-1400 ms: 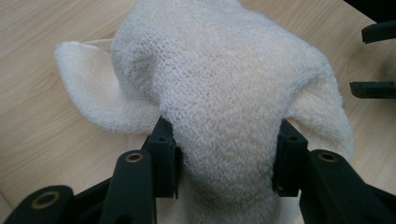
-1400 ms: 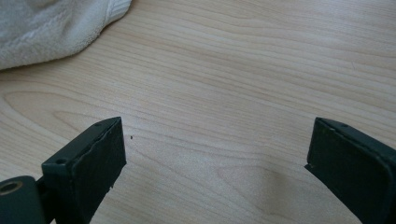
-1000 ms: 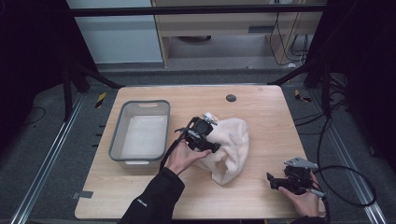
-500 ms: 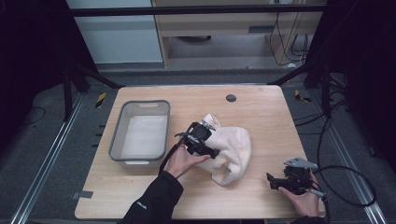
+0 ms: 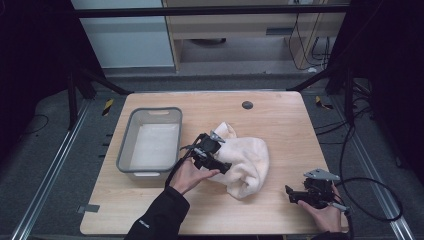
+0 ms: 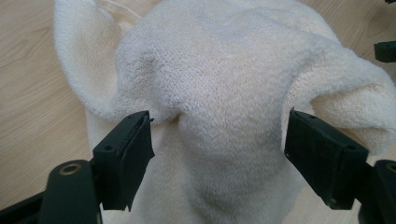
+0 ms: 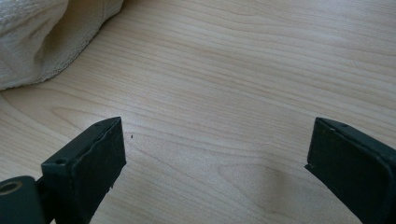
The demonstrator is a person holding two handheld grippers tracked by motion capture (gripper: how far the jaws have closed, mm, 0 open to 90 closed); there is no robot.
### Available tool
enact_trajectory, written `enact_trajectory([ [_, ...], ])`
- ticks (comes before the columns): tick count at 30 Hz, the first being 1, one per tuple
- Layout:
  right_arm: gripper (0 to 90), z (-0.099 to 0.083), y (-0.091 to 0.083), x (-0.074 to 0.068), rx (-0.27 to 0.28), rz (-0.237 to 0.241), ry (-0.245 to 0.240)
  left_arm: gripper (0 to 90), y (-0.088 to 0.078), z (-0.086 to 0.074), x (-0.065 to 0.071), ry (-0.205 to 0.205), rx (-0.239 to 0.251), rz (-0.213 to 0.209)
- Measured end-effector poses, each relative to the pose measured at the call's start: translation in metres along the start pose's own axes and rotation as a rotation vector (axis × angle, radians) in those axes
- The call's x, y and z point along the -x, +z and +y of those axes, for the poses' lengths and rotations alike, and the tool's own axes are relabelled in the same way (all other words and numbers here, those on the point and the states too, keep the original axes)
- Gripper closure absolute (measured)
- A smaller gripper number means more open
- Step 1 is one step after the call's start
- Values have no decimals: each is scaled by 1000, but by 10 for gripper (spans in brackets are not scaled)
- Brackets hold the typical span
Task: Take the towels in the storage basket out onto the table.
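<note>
Evidently the work in hand was the cream towel (image 5: 245,160), which lay crumpled in a loose heap near the middle of the wooden table (image 5: 280,115), just to the right of the grey tub (image 5: 150,142). The left gripper (image 5: 222,167) sat over the towel's left edge, and in its own view the jaws stood wide apart with a raised hump of cloth (image 6: 219,107) bulging between them. That pose suggested a grip being lined up: the jaws straddled a fold rather than flat cloth, probably because a ridge gives the pads something to pinch. They had not closed; a gap showed on both sides, though the left pad (image 6: 128,149) looked to be touching the cloth.

The right gripper (image 5: 295,195) rested low at the table's near right corner, well apart from the towel, with the hand (image 5: 325,212) behind it. Its jaws were also spread, with bare wood between them and an edge of the towel (image 7: 42,42) far off at the upper left. It seemed parked there to stay out of the way until a second corner needed holding.

The tub was empty and sat close beside the towel, so it was likely the place the cloth was meant to go, though that is only a guess. A small dark disc (image 5: 247,105) lay toward the far edge, apart from everything.
</note>
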State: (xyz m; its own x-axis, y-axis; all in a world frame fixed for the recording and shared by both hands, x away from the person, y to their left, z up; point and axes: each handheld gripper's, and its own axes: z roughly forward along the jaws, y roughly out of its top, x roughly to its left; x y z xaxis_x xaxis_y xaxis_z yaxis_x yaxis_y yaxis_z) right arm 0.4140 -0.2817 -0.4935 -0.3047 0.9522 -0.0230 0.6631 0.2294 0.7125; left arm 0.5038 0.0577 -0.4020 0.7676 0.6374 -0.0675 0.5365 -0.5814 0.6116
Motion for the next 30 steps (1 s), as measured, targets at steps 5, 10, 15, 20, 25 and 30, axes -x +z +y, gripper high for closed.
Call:
enact_trajectory([
  [5,43,0,0,0,0,-2,2,216,-14,-6,0,2,36,1],
  [10,43,0,0,0,2,-1,4,219,-26,-14,1,12,74,3],
  [15,43,0,0,0,2,-3,5,219,-40,-26,-1,7,121,15],
  [20,43,0,-1,1,4,-3,6,218,-50,-34,-3,1,157,27],
  [25,43,0,-1,1,7,-4,5,214,-64,-46,-9,-8,197,54],
  [30,43,0,-2,1,7,-5,11,214,-77,-61,-16,-25,232,78],
])
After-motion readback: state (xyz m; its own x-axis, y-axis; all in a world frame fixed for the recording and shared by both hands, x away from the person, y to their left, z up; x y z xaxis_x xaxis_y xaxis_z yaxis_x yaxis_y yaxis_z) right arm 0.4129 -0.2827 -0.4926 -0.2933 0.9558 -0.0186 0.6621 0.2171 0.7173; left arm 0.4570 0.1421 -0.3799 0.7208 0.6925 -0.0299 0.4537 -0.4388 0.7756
